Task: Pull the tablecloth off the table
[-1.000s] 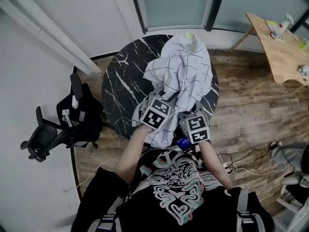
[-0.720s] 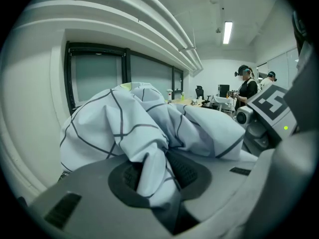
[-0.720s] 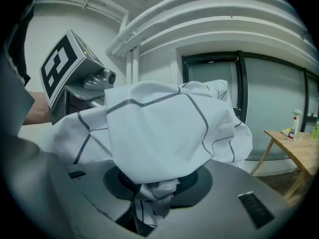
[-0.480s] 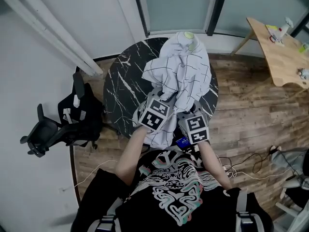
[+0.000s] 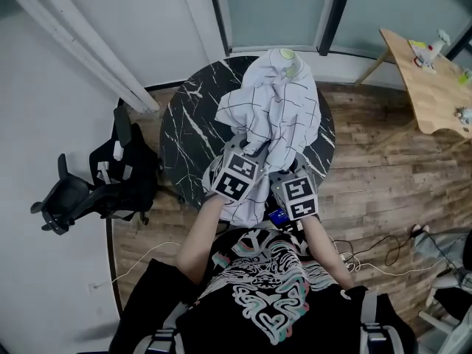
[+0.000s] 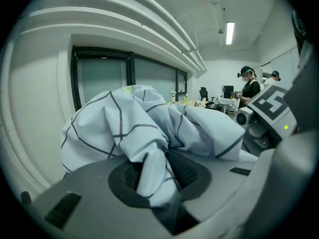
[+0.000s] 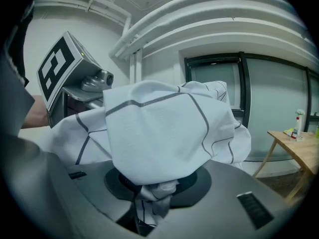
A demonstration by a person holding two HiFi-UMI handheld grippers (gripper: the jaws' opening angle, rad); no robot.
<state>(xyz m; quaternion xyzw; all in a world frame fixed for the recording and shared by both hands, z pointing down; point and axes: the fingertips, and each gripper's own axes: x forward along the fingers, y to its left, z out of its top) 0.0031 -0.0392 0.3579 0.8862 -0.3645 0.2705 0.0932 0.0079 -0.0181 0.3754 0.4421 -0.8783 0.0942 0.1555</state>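
A white tablecloth (image 5: 276,109) with a thin dark grid lies bunched up on the round black marble table (image 5: 188,127), covering its right half. At the far end it drapes over an upright object with a pale green top (image 5: 289,54). My left gripper (image 5: 247,150) is shut on a fold of the cloth (image 6: 144,133) at the table's near edge. My right gripper (image 5: 286,167), beside it, also pinches a gathered fold (image 7: 164,128), and its jaws are closing further on it. Cloth fills the jaws of the left gripper (image 6: 154,183) and the right gripper (image 7: 149,193).
A black office chair (image 5: 88,190) stands left of the table. At the right is a wooden table (image 5: 435,72) with small bottles. Cables (image 5: 376,245) lie on the wood floor near my feet. A dark-framed window (image 5: 276,13) is behind the table. People stand far off (image 6: 249,83).
Both grippers have crept slightly back toward me with the cloth still in them. The heap of cloth keeps nearly the same shape.
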